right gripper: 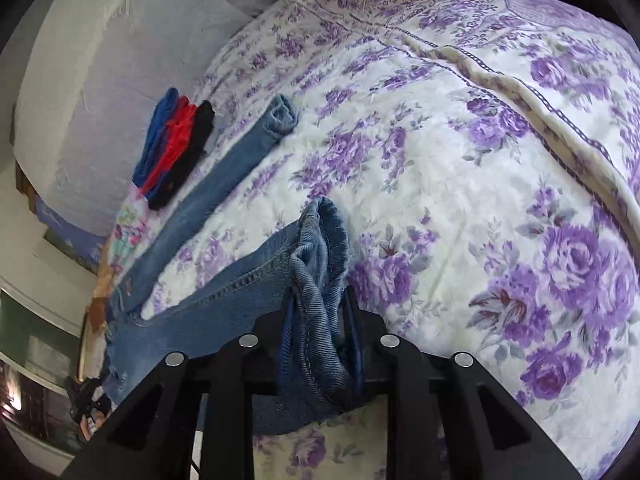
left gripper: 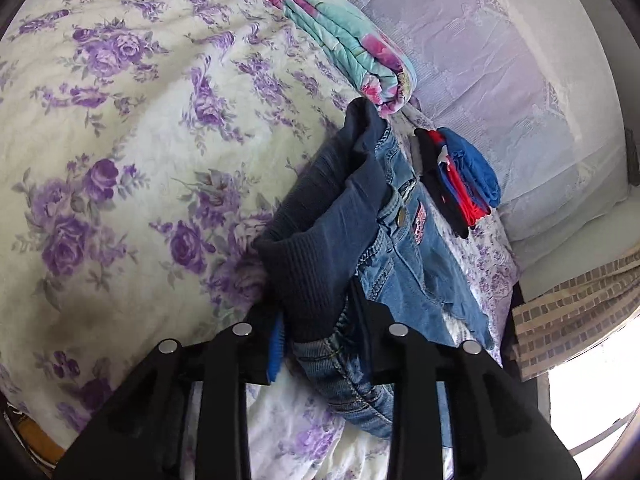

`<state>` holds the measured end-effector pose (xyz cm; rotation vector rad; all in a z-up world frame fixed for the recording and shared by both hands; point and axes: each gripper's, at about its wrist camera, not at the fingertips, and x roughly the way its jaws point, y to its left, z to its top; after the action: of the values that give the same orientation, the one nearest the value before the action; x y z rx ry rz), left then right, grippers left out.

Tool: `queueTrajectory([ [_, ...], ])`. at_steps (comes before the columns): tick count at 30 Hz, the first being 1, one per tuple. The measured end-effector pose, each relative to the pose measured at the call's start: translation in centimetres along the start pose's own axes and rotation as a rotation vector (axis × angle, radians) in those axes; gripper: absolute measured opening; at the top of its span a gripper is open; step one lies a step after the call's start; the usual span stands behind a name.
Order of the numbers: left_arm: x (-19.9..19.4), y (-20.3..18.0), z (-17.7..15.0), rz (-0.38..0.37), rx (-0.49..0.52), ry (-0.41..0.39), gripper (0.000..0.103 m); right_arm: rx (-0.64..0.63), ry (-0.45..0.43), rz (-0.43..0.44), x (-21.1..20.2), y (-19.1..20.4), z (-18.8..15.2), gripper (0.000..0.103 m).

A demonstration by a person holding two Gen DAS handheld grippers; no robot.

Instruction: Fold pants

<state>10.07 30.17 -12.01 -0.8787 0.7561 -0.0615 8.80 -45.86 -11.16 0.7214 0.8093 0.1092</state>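
Early stage: jeans lie unfolded on the bed, legs splayed. Left gripper jaws clamped on the waistband, right gripper jaws clamped on a leg cuff. Every fold remains.

Both wrist cameras look down close along their fingers onto the floral bedspread, the left toward the pants waist, the right toward a leg hem, sharing the folded clothes beside them.
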Motion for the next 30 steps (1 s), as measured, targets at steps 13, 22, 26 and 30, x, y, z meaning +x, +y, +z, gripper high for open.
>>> queueTrajectory([
  [13, 0.2, -10.9, 2.0, 0.041, 0.290, -0.079, 0.060, -0.238, 0.003, 0.168, 1.1, 12.3, -2.3, 0.047],
  [22, 9.1, -7.8, 3.4, 0.166, 0.320, -0.007, 0.039, -0.165, 0.152, 0.160, 7.6, 9.6, -4.3, 0.020],
  [26, 7.6, -7.6, 3.5, 0.139, 0.269, -0.010, 0.036, -0.145, 0.174, 0.166, 7.3, 10.1, -4.1, 0.027],
  [30, 5.0, -9.8, 3.6, 0.093, 0.292, -0.077, 0.076, -0.229, 0.122, 0.151, 6.4, 13.2, -2.8, 0.057],
])
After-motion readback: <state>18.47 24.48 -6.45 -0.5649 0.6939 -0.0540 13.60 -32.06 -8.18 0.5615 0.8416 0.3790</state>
